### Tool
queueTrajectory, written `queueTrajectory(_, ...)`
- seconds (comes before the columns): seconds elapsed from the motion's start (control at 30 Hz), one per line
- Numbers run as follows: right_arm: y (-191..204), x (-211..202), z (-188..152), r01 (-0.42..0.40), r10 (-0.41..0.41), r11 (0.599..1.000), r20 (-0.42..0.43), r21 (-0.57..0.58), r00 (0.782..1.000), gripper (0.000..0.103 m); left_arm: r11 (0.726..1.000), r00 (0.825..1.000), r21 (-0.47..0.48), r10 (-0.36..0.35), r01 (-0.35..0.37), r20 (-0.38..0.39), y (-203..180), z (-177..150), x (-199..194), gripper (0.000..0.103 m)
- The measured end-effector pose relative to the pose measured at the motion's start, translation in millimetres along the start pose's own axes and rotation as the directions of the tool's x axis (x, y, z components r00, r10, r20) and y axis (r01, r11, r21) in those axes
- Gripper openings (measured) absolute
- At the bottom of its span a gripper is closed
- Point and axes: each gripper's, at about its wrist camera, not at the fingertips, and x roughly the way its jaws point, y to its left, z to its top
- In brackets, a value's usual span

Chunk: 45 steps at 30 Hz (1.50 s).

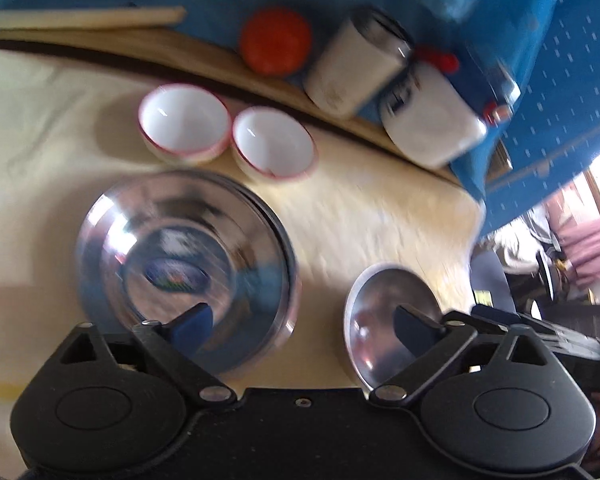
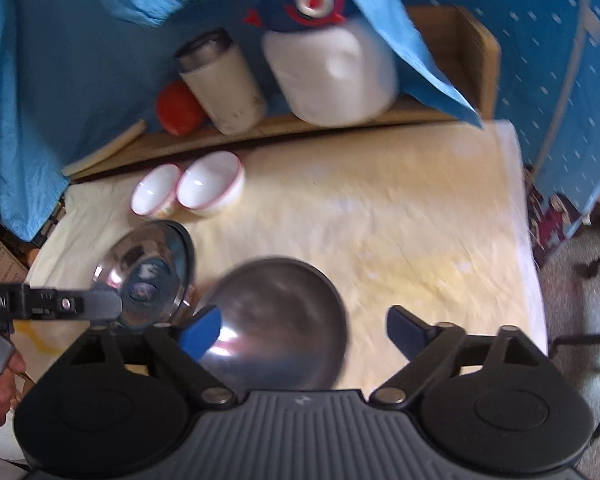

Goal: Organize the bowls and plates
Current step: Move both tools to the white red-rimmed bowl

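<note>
Left wrist view: your left gripper (image 1: 302,326) spread wide, holding nothing, steel plate stack (image 1: 186,268) at 9 o'clock, small steel bowl (image 1: 392,326) at 3 o'clock, two red-rimmed white bowls (image 1: 184,120) touching at 12 o'clock; right wrist view: your right gripper (image 2: 304,330) spread wide, empty, dark steel bowl (image 2: 280,320) between the fingers on the cream cloth (image 2: 400,220), plate stack at 10 o'clock.

Left gripper (image 1: 302,330): matte black plastic body with two round, disc-capped housings, angled black link arms joined by silver pivot screws, a small screw hole at centre, and dark blue finger pads (image 1: 192,322). Right gripper (image 2: 302,330): the same black housings, link arms and silver screws, but with a ribbed grey centre plate bearing a small white mark, and blue finger pads (image 2: 202,330). In the right wrist view, the left gripper's black side shows white lettering, too blurred to read fully.
</note>
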Motion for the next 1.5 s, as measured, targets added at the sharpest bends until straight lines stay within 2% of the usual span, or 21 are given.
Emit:
queueTrajectory(0.07, 10.0, 1.8, 8.2, -0.01, 0.01, 1.0, 0.013, -0.014, 1.0, 0.101, 1.0, 1.0, -0.008, 0.015, -0.015, 0.018, 8.6, 7.9, -5.5, 0.102)
queueTrajectory(0.2, 29.6, 6.9, 24.0, -0.018, 0.019, 0.999, 0.031, -0.036, 0.999, 0.103, 0.999, 0.998, -0.02, 0.046, -0.045, 0.054, 24.4, 22.7, -14.7, 0.102)
queueTrajectory(0.5, 64.0, 18.4, 45.0, -0.025, 0.03, 0.996, 0.057, -0.086, 0.998, 0.103, 0.995, 0.992, -0.039, 0.098, -0.095, 0.075, 56.9, 41.6, -18.7, 0.102)
queueTrajectory(0.63, 74.0, 25.5, 50.5, -0.031, 0.037, 0.995, 0.063, -0.093, 0.997, 0.103, 0.986, 0.982, -0.079, 0.156, -0.149, 0.105, 73.6, 52.0, -19.4, 0.102)
queueTrajectory(0.87, 98.5, 43.4, 63.8, -0.029, 0.043, 0.985, 0.076, -0.173, 0.996, 0.103, 0.971, 0.97, -0.154, 0.205, -0.184, 0.131, 102.0, 75.7, -5.6, 0.102)
queueTrajectory(1.0, 110.5, 55.7, 77.5, -0.078, 0.096, 0.974, 0.077, -0.214, 0.992, 0.103, 0.971, 0.972, -0.158, 0.201, -0.181, 0.121, 110.5, 85.9, 6.5, 0.102)
queueTrajectory(1.1, 121.3, 65.3, 91.0, -0.11, 0.131, 0.961, 0.067, -0.254, 0.989, 0.102, 0.969, 0.966, -0.114, 0.232, -0.219, 0.111, 112.2, 90.6, 14.7, 0.102)
queueTrajectory(1.2, 131.5, 73.2, 103.4, -0.125, 0.145, 0.951, 0.051, -0.283, 0.988, 0.101, 0.966, 0.961, -0.066, 0.257, -0.251, 0.105, 113.8, 90.3, 20.7, 0.102)
queueTrajectory(1.3, 136.4, 85.2, 115.4, -0.155, 0.168, 0.949, 0.026, -0.276, 0.985, 0.098, 0.969, 0.964, -0.039, 0.246, -0.243, 0.1, 115.2, 89.7, 24.8, 0.102)
queueTrajectory(1.5, 137.7, 119.6, 137.0, -0.206, 0.205, 0.959, -0.021, -0.195, 0.978, 0.083, 0.978, 0.974, -0.051, 0.204, -0.2, 0.095, 119.2, 93.9, 32.3, 0.102)
